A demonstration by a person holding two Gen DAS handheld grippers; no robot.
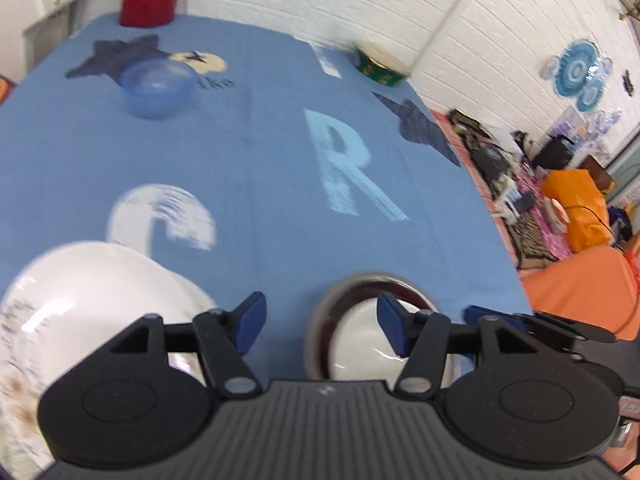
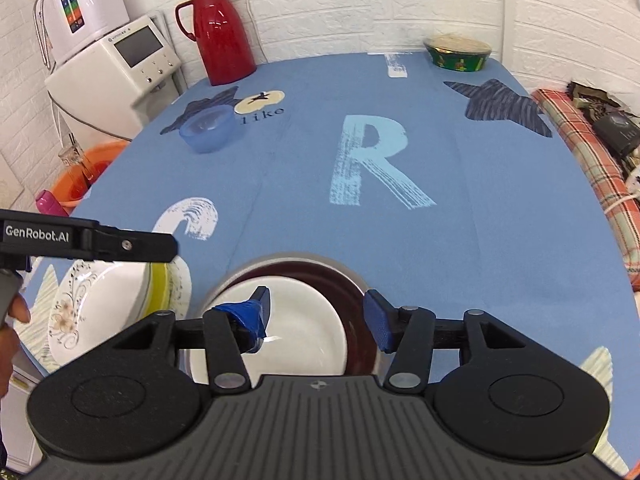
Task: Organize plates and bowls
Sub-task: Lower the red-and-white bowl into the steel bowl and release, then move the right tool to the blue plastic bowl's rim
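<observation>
White plate (image 2: 288, 320) inside brown bowl (image 2: 356, 304), beneath right gripper (image 2: 316, 316).

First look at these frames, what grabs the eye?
The red thermos jug at the far left of the blue tablecloth, and the big pale "R" printed mid-cloth. Nearest, a white plate lies in a maroon plate on a steel one, under the open right tool. A floral plate lies to its left, a blue plastic bowl farther back.
</observation>
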